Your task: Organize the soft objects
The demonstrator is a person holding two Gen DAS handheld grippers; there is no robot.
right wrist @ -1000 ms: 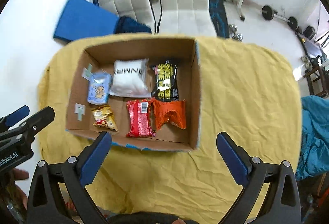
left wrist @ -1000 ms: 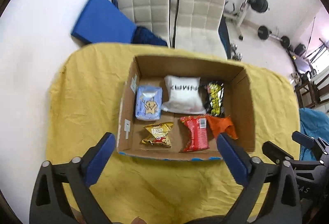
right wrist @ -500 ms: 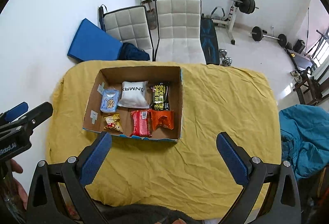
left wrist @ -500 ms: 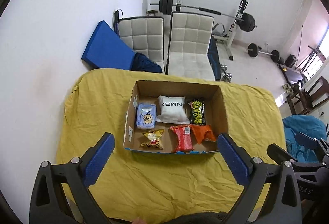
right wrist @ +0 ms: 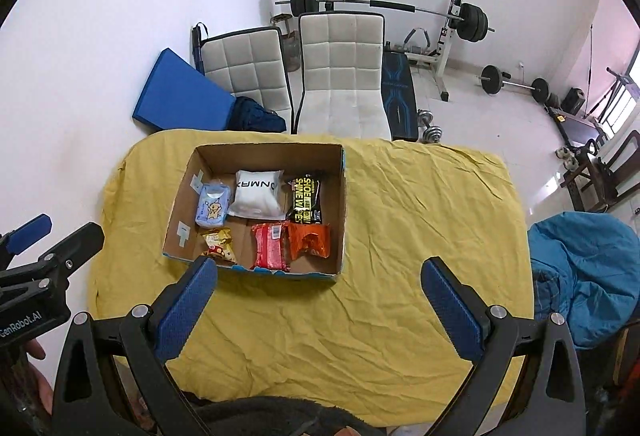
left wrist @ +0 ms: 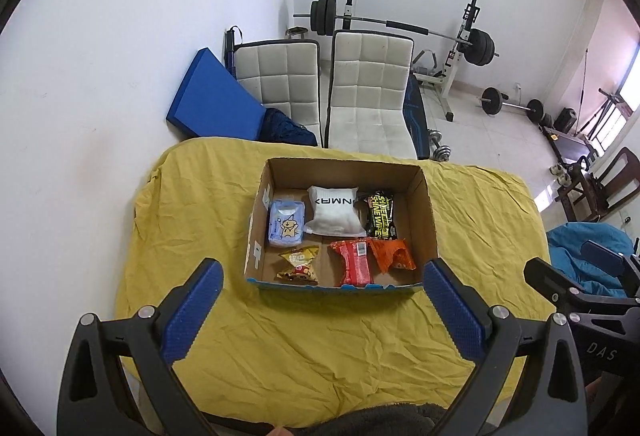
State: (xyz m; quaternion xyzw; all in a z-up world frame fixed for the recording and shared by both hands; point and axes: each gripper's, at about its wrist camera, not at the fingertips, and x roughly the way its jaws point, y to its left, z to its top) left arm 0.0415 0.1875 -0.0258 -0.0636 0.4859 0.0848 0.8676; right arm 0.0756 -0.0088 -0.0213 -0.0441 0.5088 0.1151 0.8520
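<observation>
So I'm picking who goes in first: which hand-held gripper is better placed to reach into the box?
Left, probably. The left hand-held gripper is open with the cardboard box centred between its fingers. The right hand-held gripper is also open, but the box lies off toward its left finger.

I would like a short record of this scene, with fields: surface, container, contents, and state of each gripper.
surface: table under a yellow cloth
container: open cardboard box on the cloth
back row, left to right: blue tissue pack, white pouch, black wipes pack
front row, left to right: gold snack bag, red packet, orange packet
left gripper: open, empty, above the cloth before the box
right gripper: open, empty, above the cloth
</observation>
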